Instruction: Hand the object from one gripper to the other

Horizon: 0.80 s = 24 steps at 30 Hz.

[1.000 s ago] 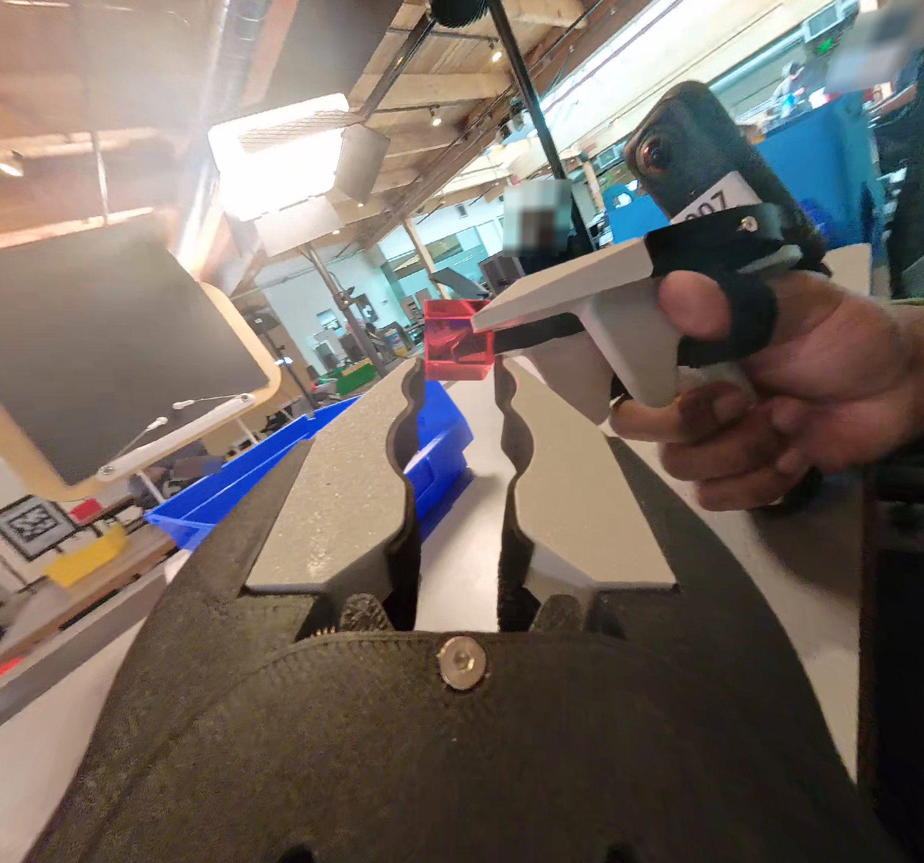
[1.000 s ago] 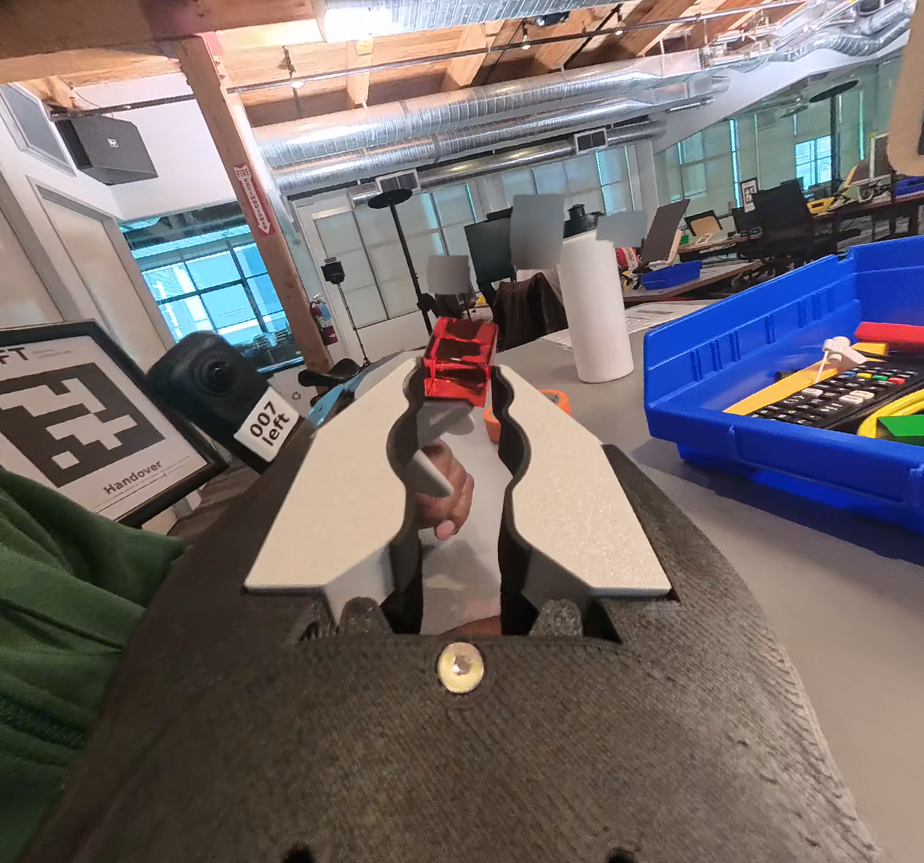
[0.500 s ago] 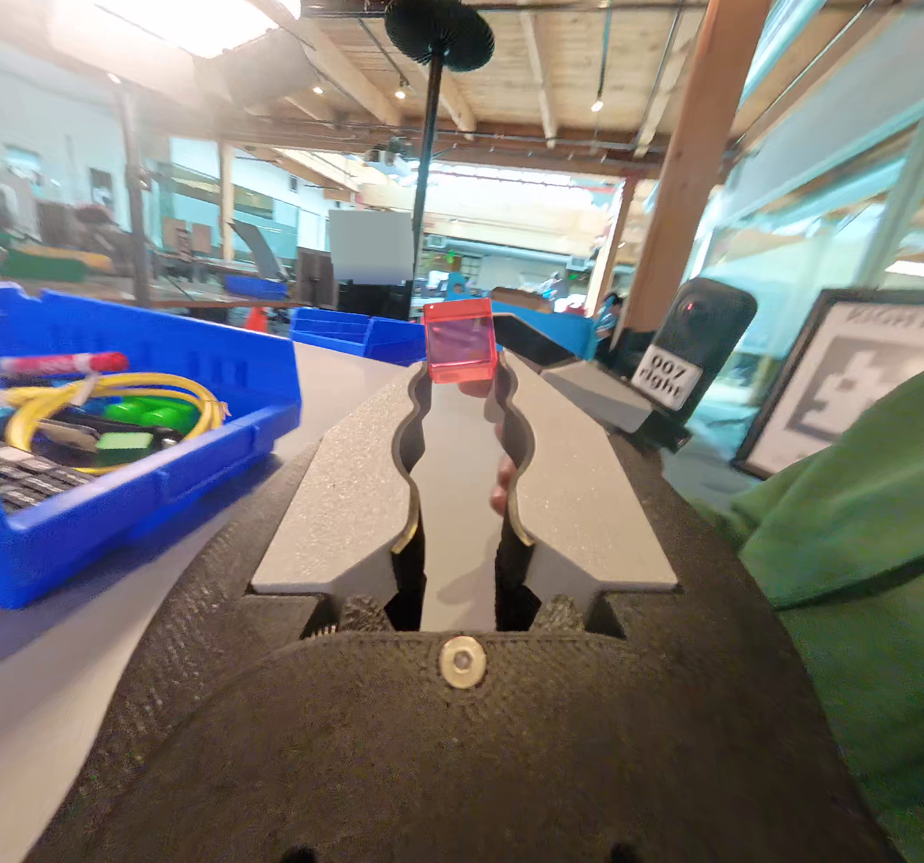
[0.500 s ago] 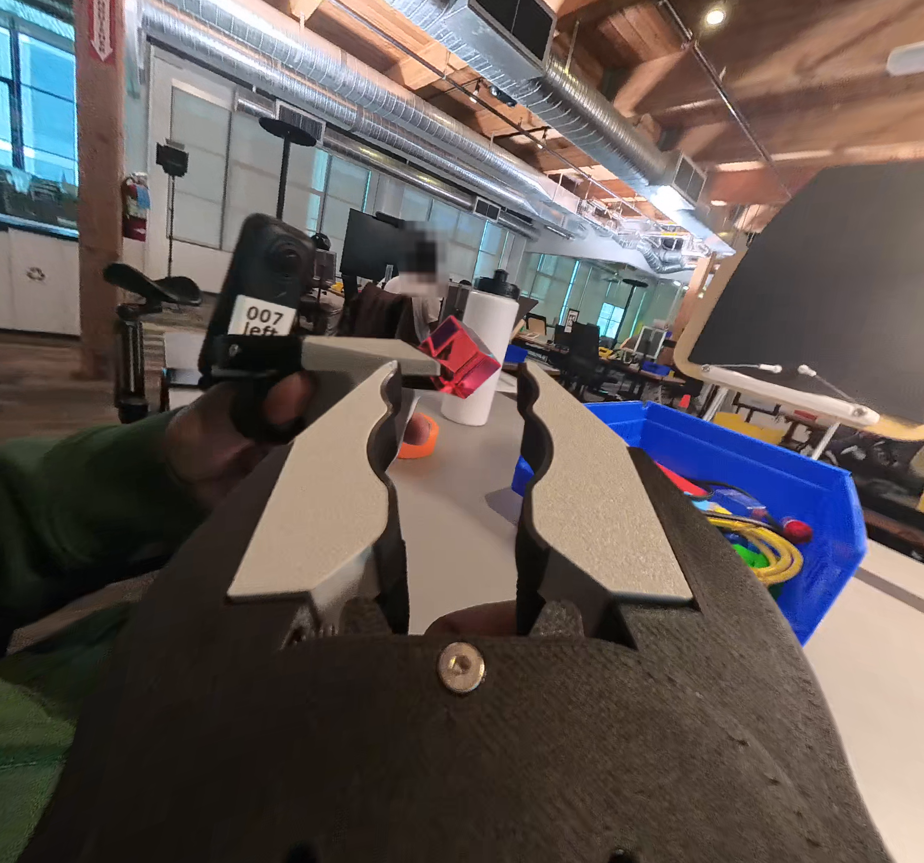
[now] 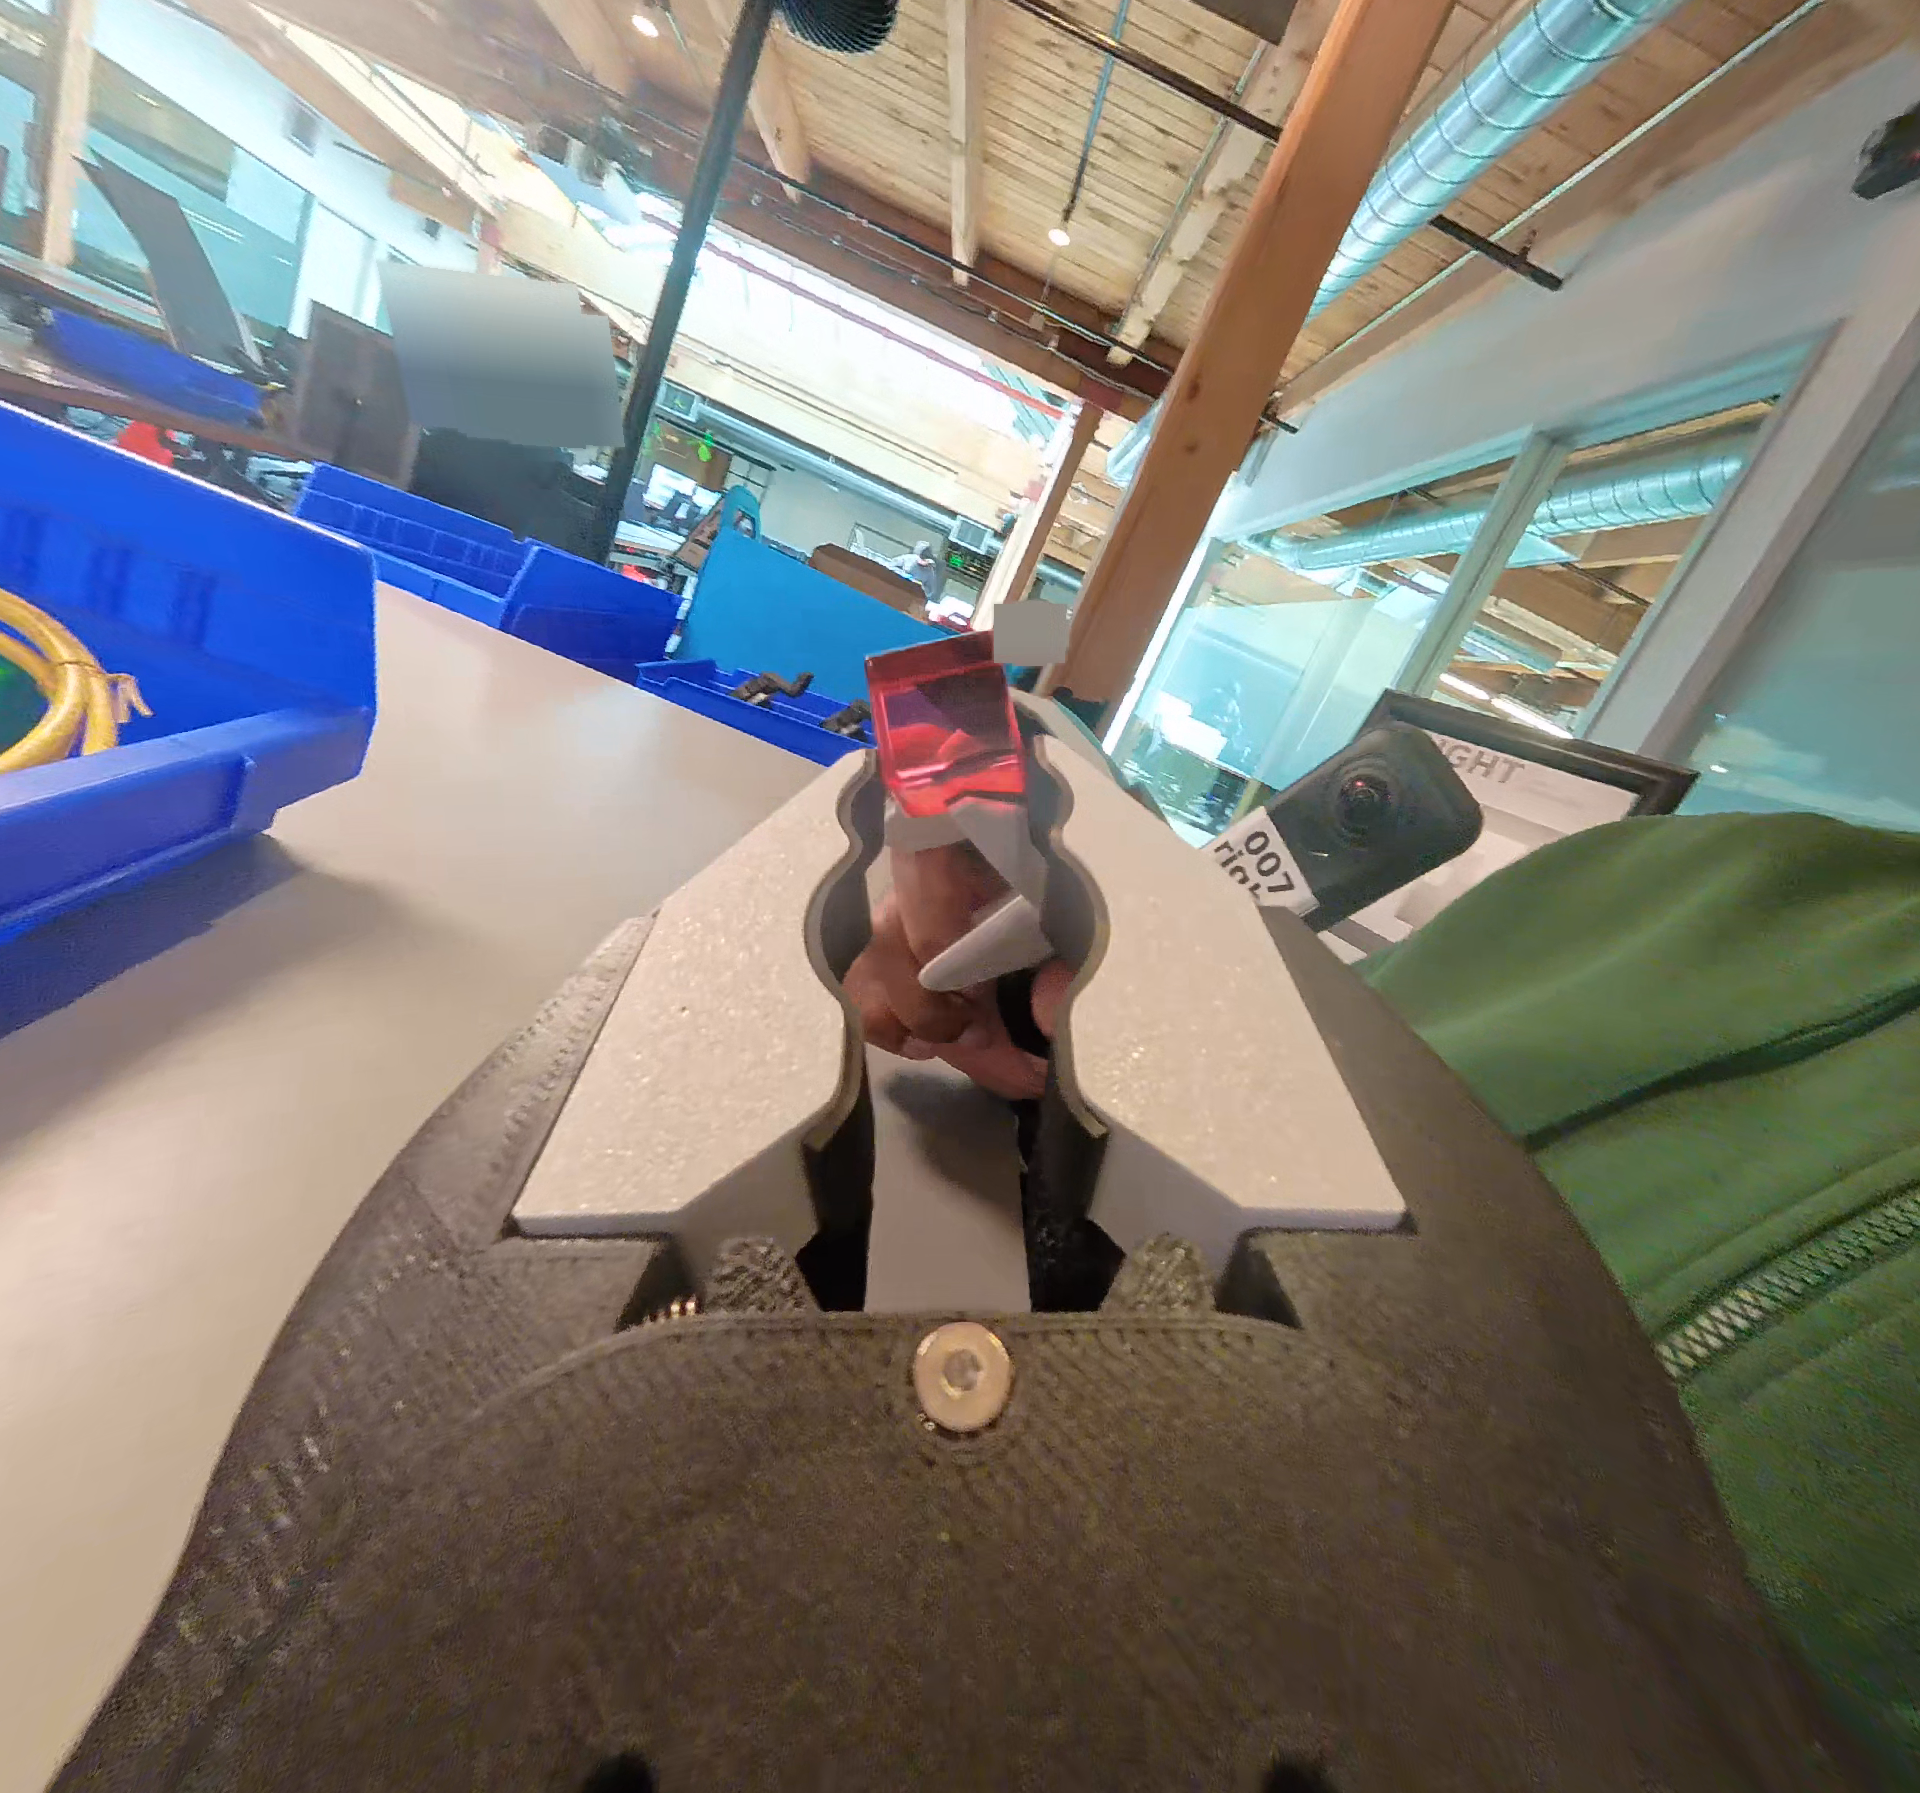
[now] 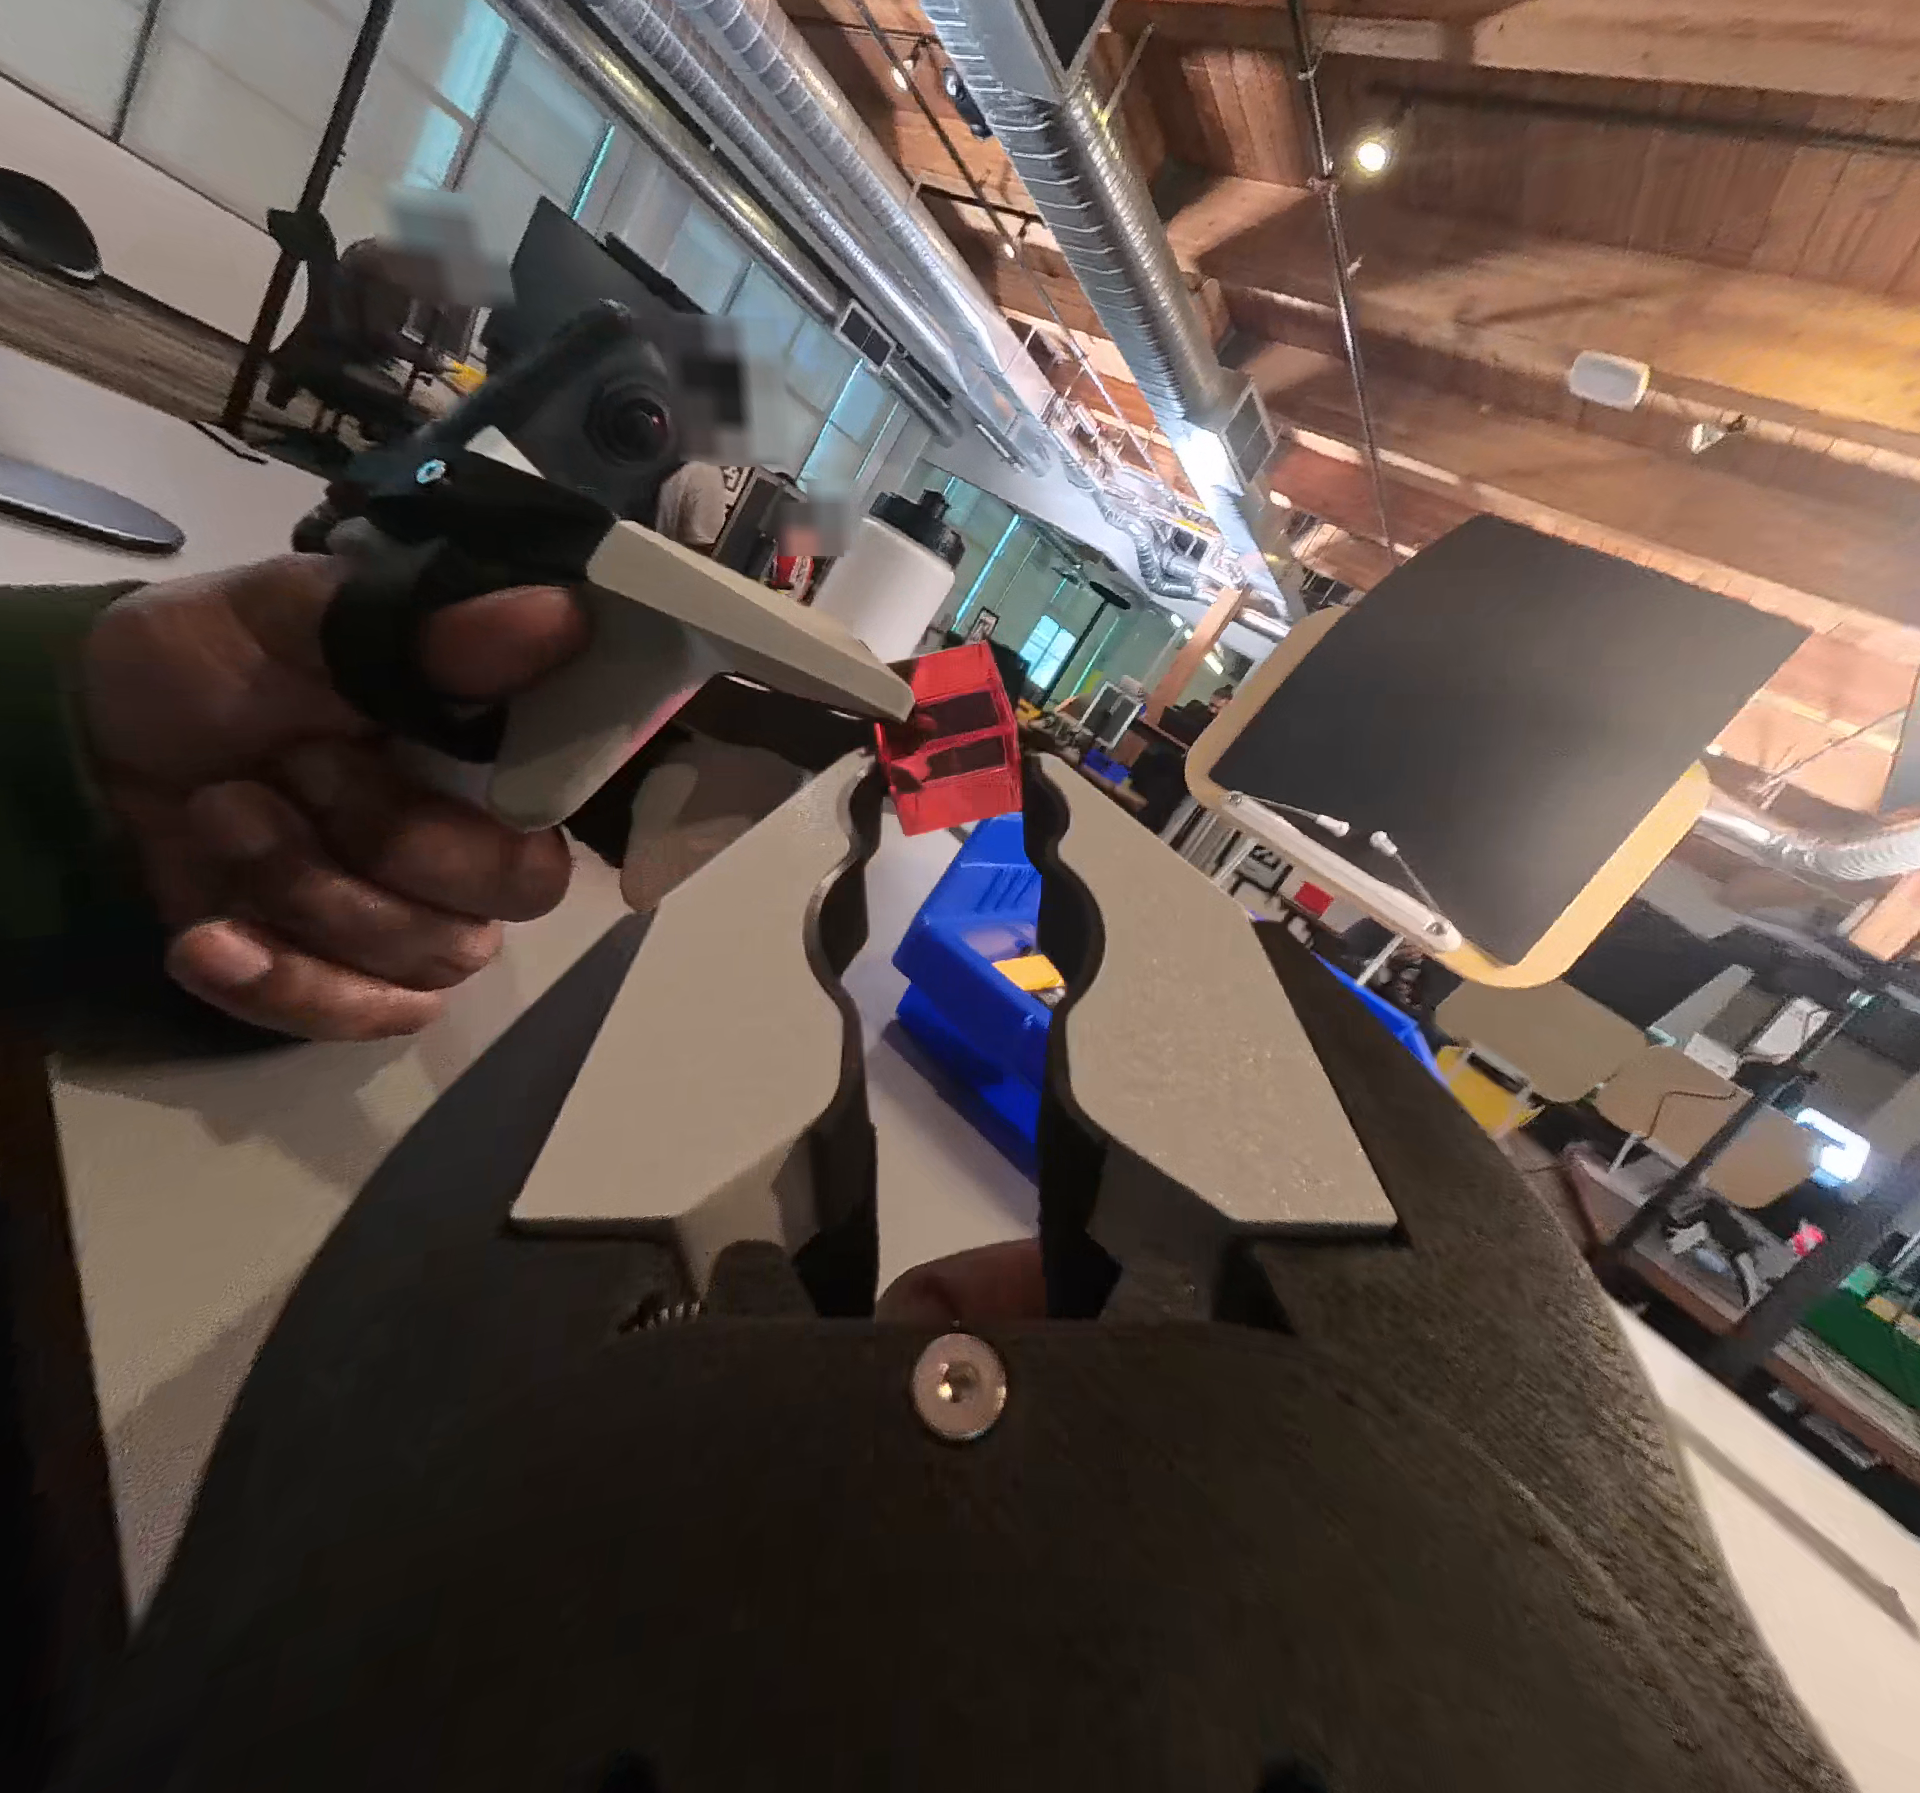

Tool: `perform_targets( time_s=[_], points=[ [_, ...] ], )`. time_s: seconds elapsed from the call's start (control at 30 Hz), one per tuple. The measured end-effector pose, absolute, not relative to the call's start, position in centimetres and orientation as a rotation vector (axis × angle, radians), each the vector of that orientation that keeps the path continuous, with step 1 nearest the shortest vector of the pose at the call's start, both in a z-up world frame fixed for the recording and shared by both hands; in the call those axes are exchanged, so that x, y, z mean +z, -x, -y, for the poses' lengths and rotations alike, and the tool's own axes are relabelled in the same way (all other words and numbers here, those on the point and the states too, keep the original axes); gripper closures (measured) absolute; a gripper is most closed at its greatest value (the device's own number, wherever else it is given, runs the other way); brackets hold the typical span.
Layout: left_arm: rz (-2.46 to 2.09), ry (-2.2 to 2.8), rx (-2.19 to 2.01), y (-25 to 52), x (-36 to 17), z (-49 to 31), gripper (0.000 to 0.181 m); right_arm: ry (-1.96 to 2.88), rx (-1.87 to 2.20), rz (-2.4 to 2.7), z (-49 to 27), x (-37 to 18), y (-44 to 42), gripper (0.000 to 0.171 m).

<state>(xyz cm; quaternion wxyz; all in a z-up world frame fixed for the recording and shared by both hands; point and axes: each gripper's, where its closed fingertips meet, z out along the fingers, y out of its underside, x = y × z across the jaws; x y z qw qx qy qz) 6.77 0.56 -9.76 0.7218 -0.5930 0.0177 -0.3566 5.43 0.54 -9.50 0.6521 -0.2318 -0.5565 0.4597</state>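
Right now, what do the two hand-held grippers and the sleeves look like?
Both match: the left hand-held gripper and right hand-held gripper have flat pale grey fingers with wavy inner edges on a textured black body with one silver screw. Each carries a black camera with a white tag. The sleeve is green.

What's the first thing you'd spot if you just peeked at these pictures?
The shiny red cube, up in the air between the tips of both grippers. The left gripper reaches it from the left in the right wrist view. A blue bin sits on the grey table.
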Motion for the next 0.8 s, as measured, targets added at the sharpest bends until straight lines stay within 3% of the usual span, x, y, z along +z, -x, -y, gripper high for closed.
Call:
perform_targets(
  time_s=[0.17,0.37,0.53,0.67,0.8],
  points=[
    [0.039,1.293,-0.53,-4.6,-9.5,-1.2,0.127,0.625,1.05,1.225,-2.2,-9.3,-5.2,0.145],
    [-0.075,1.376,-0.091,-4.8,-10.2,-2.0,0.119,0.585,0.78,1.226,-2.8,-10.3,-4.5,0.145],
    [-0.112,1.42,-0.024,-5.4,-10.9,-2.5,0.125,0.479,0.605,1.239,-1.9,-10.9,-4.2,0.145],
    [-0.072,1.431,-0.023,-4.4,-11.0,-2.3,0.152,0.472,0.608,1.235,-1.8,-10.8,-4.3,0.145],
    [-0.026,1.415,-0.036,-3.7,-10.8,-2.1,0.155,0.507,0.719,1.227,-1.7,-10.3,-4.6,0.14]
  ],
)
